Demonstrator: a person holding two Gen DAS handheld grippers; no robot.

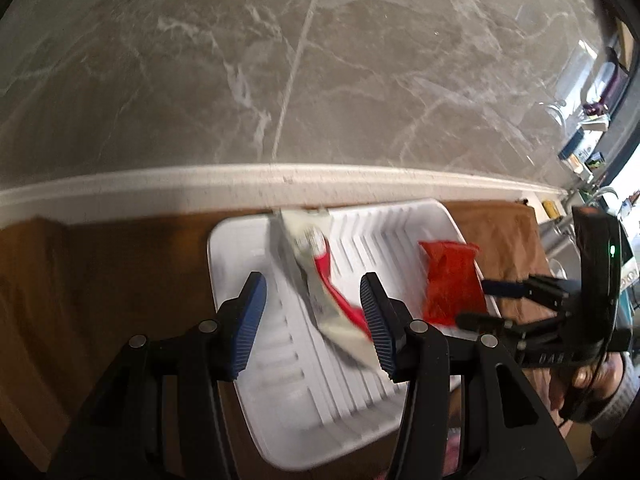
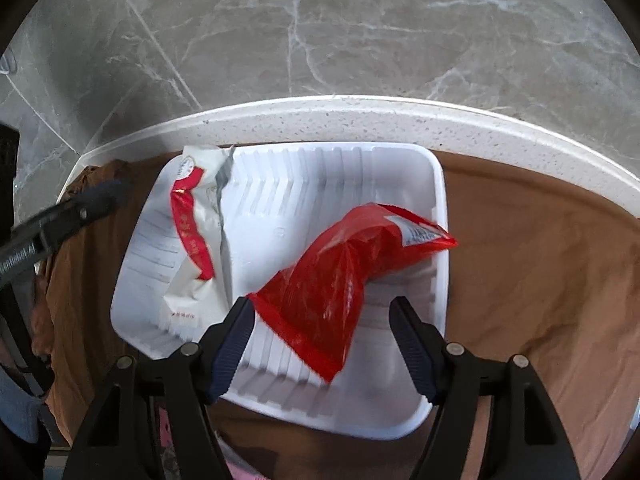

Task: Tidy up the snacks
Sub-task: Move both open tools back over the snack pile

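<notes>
A white ribbed tray [image 1: 352,392] [image 2: 320,184] sits on a brown cloth. In it lie a white snack bag with a red stripe [image 1: 316,280] [image 2: 192,232] on the left and a red snack bag [image 1: 452,284] [image 2: 340,276] on the right, whose far end rests on the tray's right rim. My left gripper [image 1: 312,328] is open above the white bag, holding nothing. My right gripper [image 2: 324,344] is open just above the near end of the red bag, holding nothing; it also shows in the left wrist view [image 1: 492,304].
The brown cloth [image 2: 540,280] covers a white speckled counter [image 2: 360,120] against a grey marble wall [image 1: 320,60]. Cluttered items and a faucet [image 1: 600,196] stand at the far right. The left gripper's finger [image 2: 92,200] reaches in at the left of the right wrist view.
</notes>
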